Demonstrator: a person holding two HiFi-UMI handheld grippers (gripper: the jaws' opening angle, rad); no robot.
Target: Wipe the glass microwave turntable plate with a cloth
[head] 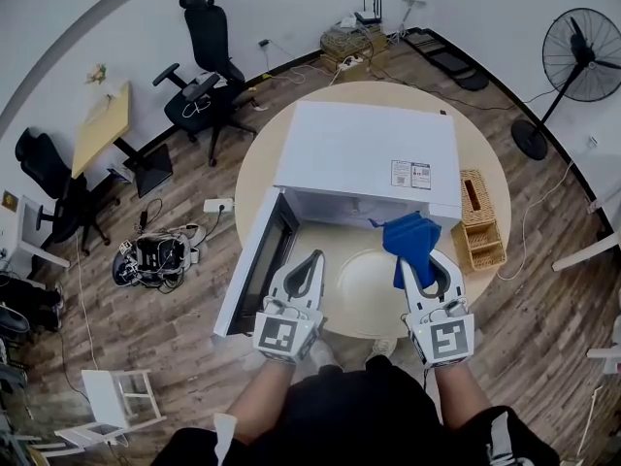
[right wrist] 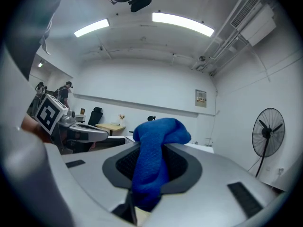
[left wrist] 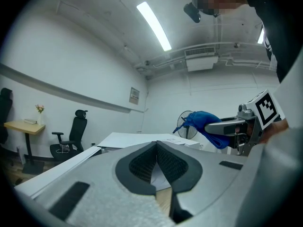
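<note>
The glass turntable plate [head: 361,282] lies flat on the round table [head: 485,158], just in front of the open white microwave [head: 369,153]. My right gripper [head: 424,256] is shut on a blue cloth [head: 411,238], which bunches above the plate's right edge. In the right gripper view the cloth [right wrist: 152,167] hangs between the pads and hides their tips. My left gripper [head: 315,257] hovers at the plate's left edge, shut with nothing in it. In the left gripper view its pads [left wrist: 142,164] meet at the tip, and the blue cloth [left wrist: 203,122] shows at right.
The microwave door [head: 254,265] hangs open to the left, close to my left gripper. A wicker basket [head: 480,221] sits at the table's right edge. A standing fan [head: 580,58] and an office chair [head: 206,76] stand on the wood floor beyond.
</note>
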